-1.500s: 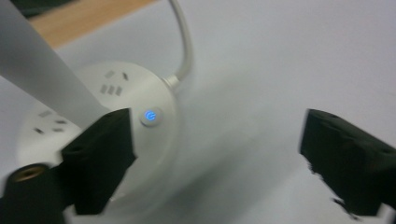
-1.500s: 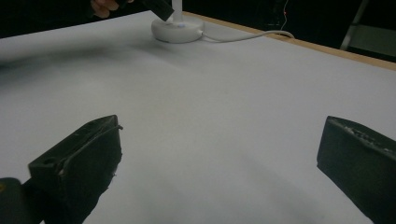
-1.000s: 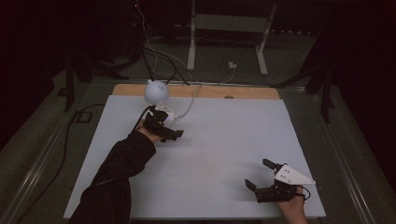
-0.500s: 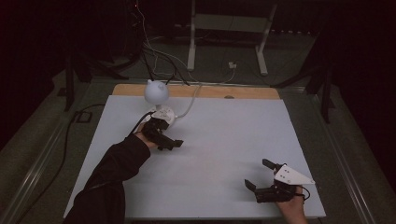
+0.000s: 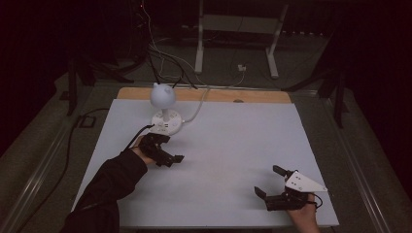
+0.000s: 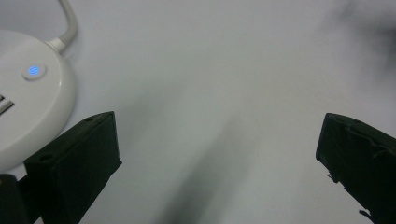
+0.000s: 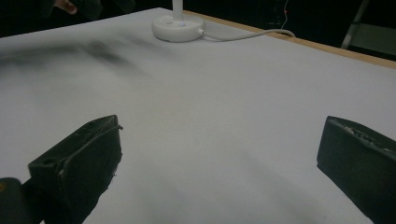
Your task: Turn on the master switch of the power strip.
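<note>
A small white lamp [image 5: 163, 95] with a round, eared head stands on its round base [image 5: 166, 124] at the far left of the white table [image 5: 233, 145]. My left gripper [image 5: 171, 148] lies just in front of that base, open, with nothing between its jaws. In the left gripper view the base [image 6: 28, 109] shows at the left with a lit blue button [image 6: 33, 71]. My right gripper [image 5: 267, 180] rests near the front right edge, open and empty. From the right gripper view the lamp base [image 7: 177, 28] stands far ahead.
A white cable [image 5: 199, 104] runs from the lamp base over the wooden back edge [image 5: 214, 95] of the table. Dark floor, cords and a metal stand [image 5: 233, 34] lie beyond. A black cable [image 5: 138, 133] trails from the left gripper.
My left gripper has drawn back from the lamp base toward the near side of the table. The right gripper has stayed put.
</note>
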`<state>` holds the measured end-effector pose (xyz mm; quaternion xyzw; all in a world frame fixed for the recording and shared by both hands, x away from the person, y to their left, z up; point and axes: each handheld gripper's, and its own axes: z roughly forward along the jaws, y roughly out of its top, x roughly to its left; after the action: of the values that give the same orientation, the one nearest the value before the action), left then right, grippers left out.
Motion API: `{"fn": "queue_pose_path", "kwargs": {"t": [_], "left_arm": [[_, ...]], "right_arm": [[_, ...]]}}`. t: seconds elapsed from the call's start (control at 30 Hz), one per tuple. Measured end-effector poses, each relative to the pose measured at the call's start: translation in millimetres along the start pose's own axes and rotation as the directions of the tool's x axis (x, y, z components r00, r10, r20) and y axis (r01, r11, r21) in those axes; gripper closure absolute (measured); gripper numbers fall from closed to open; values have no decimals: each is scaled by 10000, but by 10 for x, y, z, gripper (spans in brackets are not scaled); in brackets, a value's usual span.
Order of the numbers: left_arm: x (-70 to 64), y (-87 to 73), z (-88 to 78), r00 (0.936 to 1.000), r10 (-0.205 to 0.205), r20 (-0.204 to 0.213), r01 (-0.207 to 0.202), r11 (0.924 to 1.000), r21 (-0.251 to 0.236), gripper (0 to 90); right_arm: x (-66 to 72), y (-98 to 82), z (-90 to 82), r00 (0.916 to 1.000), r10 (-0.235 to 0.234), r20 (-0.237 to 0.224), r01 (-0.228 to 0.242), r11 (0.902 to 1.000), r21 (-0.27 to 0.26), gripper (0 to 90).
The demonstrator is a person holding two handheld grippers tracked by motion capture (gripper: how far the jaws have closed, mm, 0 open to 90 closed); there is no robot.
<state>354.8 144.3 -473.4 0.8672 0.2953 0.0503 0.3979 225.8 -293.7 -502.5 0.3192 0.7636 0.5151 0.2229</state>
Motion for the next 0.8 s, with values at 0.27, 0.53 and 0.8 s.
{"fn": "queue_pose_path", "kwargs": {"t": [0.27, 0.53, 0.8], "left_arm": [[-99, -213, -96, 10000, 56, 53, -56, 10000, -42, 1], [-177, -404, -191, 9998, 187, 42, -186, 9998, -70, 1], [-251, -625, -281, 9996, 269, 40, -268, 9994, -203, 1]], "right_arm": [[19, 8, -1, 10000, -79, -5, 79, 10000, -18, 0], [15, 8, -3, 10000, -76, 8, 76, 10000, -13, 0], [18, 5, 4, 10000, -65, 15, 64, 10000, 39, 0]]}}
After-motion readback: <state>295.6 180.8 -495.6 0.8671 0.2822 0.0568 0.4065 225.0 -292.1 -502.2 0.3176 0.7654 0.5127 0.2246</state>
